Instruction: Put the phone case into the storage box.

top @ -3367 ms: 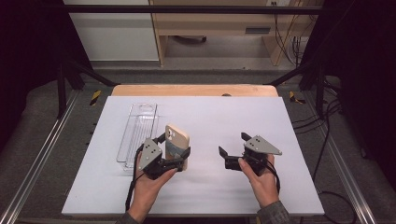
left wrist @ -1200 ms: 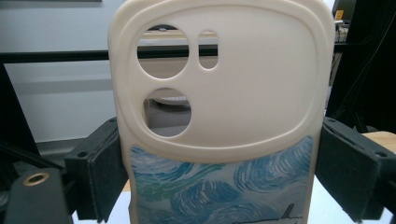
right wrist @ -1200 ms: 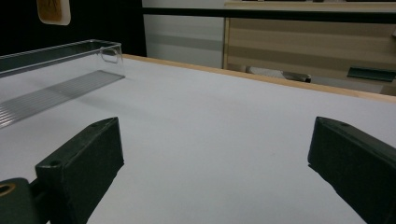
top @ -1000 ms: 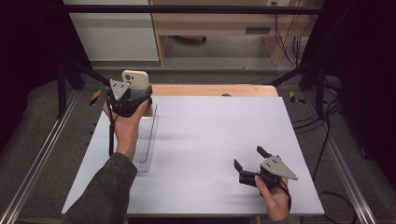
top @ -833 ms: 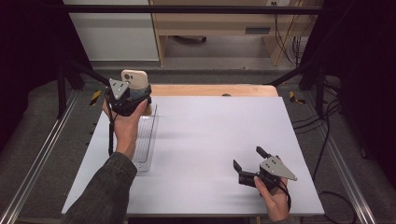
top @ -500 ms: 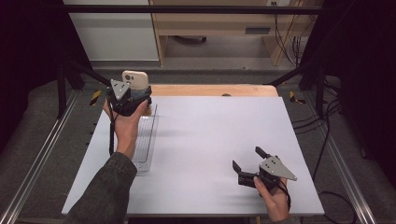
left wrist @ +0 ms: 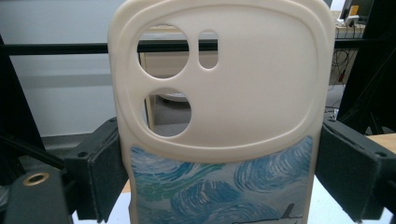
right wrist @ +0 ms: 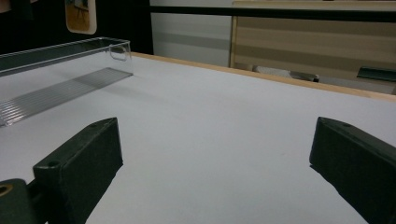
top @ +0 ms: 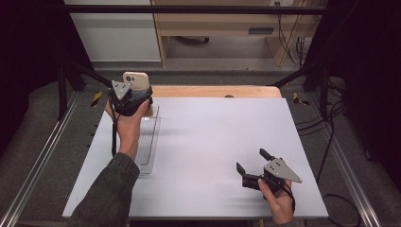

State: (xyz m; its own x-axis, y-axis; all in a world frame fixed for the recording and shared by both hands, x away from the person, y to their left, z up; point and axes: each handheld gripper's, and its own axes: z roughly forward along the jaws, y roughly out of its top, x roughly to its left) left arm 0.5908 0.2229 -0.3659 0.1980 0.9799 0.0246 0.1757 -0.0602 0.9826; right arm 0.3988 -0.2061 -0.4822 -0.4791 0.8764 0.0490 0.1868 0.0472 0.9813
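- Left tongs clamp the cream phone case upright, raised above the clear tray's far end.
- Right tongs gape empty, well apart from that tray, low over the tabletop.

No words, brand names or numbers can be read anywhere. The phone case carries only a painted pattern of blue and green swirls, with no lettering; the small poster behind the clear tray is too blurred to read.
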